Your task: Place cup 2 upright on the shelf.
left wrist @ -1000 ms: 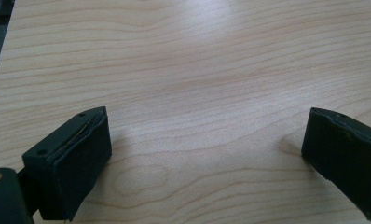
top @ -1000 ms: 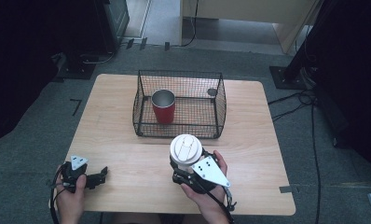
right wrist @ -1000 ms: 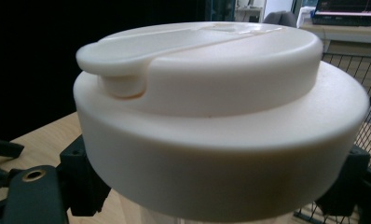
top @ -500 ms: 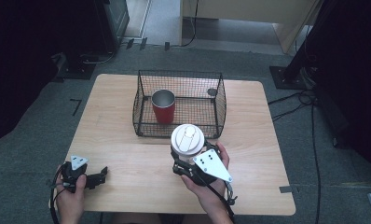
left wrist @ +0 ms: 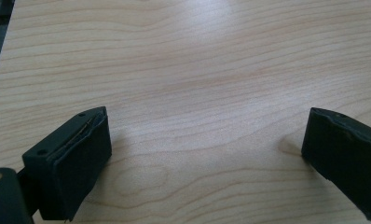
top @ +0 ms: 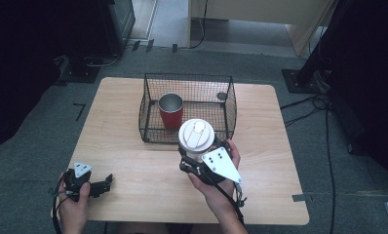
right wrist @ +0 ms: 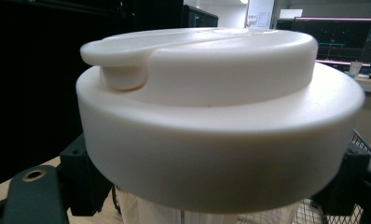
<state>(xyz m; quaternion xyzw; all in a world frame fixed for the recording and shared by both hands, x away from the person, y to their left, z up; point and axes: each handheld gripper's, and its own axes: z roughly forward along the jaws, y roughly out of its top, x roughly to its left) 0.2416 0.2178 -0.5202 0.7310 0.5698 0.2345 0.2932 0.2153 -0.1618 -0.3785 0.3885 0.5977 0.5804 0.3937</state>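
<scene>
Your right gripper (top: 198, 158) has carried the white-lidded cup (top: 196, 137) up and toward the wire basket (top: 229, 105) since a second ago, jaws clamped on it below the lid, so it now hangs above the basket's near rim, just in front of the red cup (top: 171, 111) standing inside. No writing can be read on the lid or cups. Your left gripper (top: 106, 182) rests with jaws apart at the near-left of the pale wooden table (top: 265, 146), grey carpet all round.

Wire basket (top: 229, 105) stands mid-counter (top: 133, 161), open on top; red cup (top: 171, 111) takes its left half, right half free. Bare counter between left tool (top: 106, 184) and right tool (top: 194, 158).
</scene>
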